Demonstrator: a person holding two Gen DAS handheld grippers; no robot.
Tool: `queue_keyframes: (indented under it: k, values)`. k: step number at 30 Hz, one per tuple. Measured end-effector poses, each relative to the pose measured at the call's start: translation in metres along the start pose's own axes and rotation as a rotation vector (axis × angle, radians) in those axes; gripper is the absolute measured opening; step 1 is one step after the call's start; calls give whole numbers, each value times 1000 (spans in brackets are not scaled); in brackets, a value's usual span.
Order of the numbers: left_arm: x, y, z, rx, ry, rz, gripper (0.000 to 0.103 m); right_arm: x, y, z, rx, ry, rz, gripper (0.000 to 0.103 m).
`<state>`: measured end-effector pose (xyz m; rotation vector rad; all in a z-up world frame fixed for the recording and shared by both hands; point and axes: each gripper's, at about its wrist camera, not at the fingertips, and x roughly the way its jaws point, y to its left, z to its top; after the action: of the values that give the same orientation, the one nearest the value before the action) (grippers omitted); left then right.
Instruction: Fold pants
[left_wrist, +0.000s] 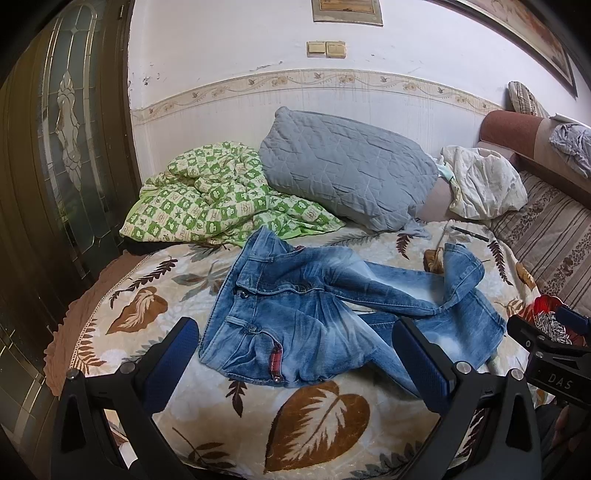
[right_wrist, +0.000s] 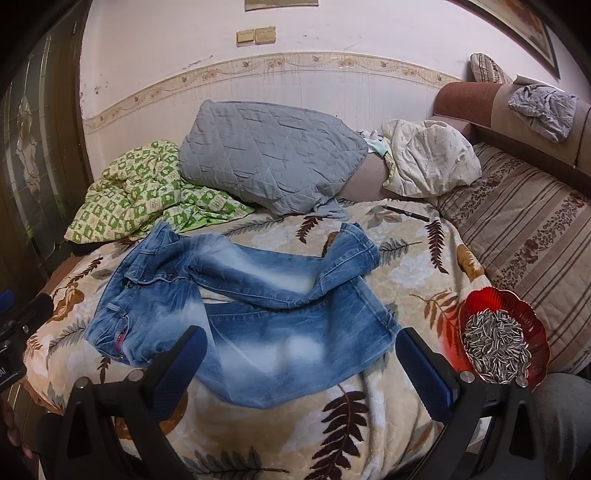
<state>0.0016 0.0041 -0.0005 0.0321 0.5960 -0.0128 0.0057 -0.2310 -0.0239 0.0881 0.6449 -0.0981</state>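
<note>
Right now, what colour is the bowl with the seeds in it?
Red. The glass bowl of striped sunflower seeds shows best in the right wrist view.

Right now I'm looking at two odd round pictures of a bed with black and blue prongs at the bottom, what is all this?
Each picture comes from a camera mounted on a hand-held gripping tool; a person carries one in each hand. The prongs are its two fingers. One view looks past the left tool, the other past the right tool. Both are open and hold nothing. On the leaf-patterned blanket lie crumpled blue jeans, not yet folded. Behind them sit a grey pillow and a green checked quilt. A red dish of sunflower seeds sits at the right.
</note>
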Motion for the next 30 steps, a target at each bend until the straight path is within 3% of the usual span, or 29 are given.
queue_keyframes:
  k: [6,10,15,21,25,30]
  values:
    - [4,-3,-2,20,13,9,103,5,-3,-4,4,4,2,103]
    - [19,-6,-2,9,20,-50,103,14,-10,-7,12,20,-2,103]
    - [49,-27,11,111,44,-86,103,30,-35,-3,14,38,-22,103]
    - [113,-63,36,293,175,-289,103,66,-74,24,-52,92,12,103]
    - [147,-105,49,389,169,-509,103,98,-102,48,-44,152,148,103]
    - [168,-143,47,484,162,-609,103,137,-135,75,-14,212,273,103]
